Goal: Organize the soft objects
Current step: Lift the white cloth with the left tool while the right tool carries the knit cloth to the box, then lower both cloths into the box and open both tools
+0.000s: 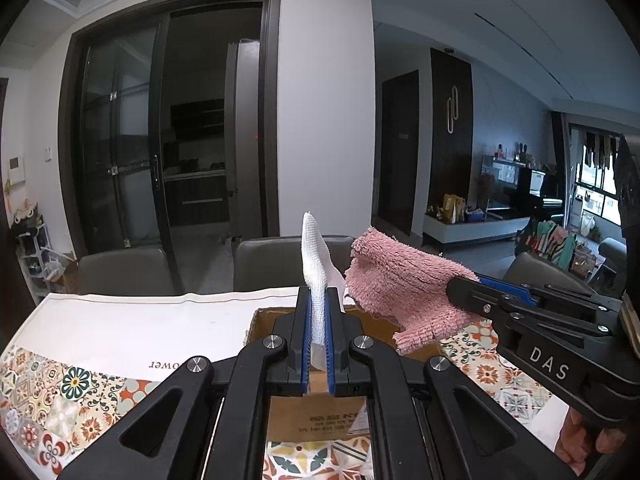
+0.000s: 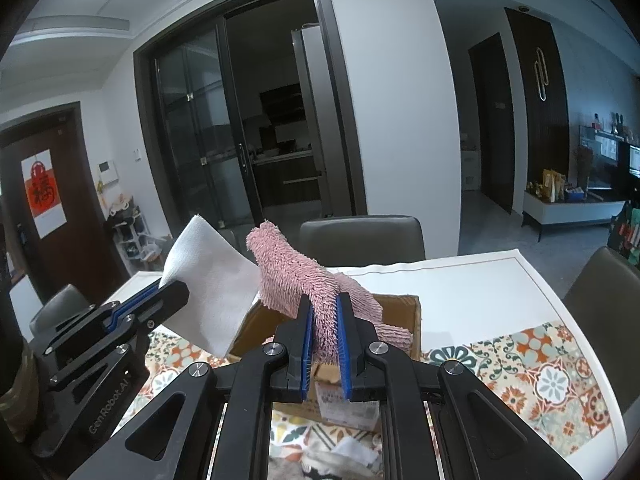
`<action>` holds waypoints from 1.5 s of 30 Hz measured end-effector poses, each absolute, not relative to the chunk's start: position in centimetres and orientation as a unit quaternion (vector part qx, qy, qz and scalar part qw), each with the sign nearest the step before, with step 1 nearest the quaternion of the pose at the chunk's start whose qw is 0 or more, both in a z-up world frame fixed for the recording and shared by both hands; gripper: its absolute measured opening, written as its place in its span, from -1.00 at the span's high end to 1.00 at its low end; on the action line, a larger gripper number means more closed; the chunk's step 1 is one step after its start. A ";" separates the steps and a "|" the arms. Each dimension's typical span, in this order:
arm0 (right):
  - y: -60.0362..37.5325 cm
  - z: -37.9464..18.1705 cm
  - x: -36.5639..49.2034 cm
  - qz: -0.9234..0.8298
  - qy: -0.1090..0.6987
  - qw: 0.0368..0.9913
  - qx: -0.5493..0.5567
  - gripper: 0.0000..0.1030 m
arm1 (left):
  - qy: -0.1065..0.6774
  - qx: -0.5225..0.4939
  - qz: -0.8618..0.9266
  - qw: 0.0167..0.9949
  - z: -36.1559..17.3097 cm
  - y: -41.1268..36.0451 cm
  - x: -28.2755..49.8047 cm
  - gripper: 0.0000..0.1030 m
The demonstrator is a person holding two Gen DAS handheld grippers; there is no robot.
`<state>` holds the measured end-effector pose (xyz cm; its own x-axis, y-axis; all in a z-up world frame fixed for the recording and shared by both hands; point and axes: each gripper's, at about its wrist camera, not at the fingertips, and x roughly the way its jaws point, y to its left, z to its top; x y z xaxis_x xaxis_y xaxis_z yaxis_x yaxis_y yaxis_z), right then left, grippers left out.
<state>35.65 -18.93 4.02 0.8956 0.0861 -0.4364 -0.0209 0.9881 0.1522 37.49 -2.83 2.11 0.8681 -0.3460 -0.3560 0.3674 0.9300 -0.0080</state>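
Both cloths up in the air over the open brown cardboard box (image 1: 276, 320), which sits on the patterned-tile tablecloth (image 1: 60, 392).

Left gripper (image 1: 319, 320) pinched tight on the white waffle-weave cloth (image 1: 316, 264); cloth stands up between the blue pads. Right gripper (image 2: 324, 332) clamped on the shaggy pink microfibre cloth (image 2: 288, 276), w/ its free end drooping toward the box.

Step, I'd say: carry/drop into box. Next: lower each over the opening, let go one at a time, and watch that no edges hang over the rim.
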 end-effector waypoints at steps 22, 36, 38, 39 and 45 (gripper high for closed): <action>-19.8 -3.3 44.7 0.016 0.336 0.939 0.068 0.76 | 0.288 0.075 -0.175 0.938 -4.8 -5.3 46.4 0.82; -20.5 -4.5 45.2 -0.003 0.357 0.930 0.082 0.27 | 0.295 0.077 -0.160 0.939 -4.6 -4.5 45.4 -0.01; -20.5 -4.1 44.6 -0.007 0.351 0.933 0.079 0.25 | 0.287 0.078 -0.154 0.942 -4.0 -4.3 44.9 -0.05; -20.7 -3.9 44.3 -0.009 0.348 0.934 0.078 0.18 | 0.283 0.079 -0.147 0.944 -3.6 -4.2 44.5 -0.10; -20.7 -1.7 41.7 -0.017 0.322 0.944 0.071 0.06 | 0.264 0.065 -0.129 0.954 -1.6 -3.5 41.8 -0.22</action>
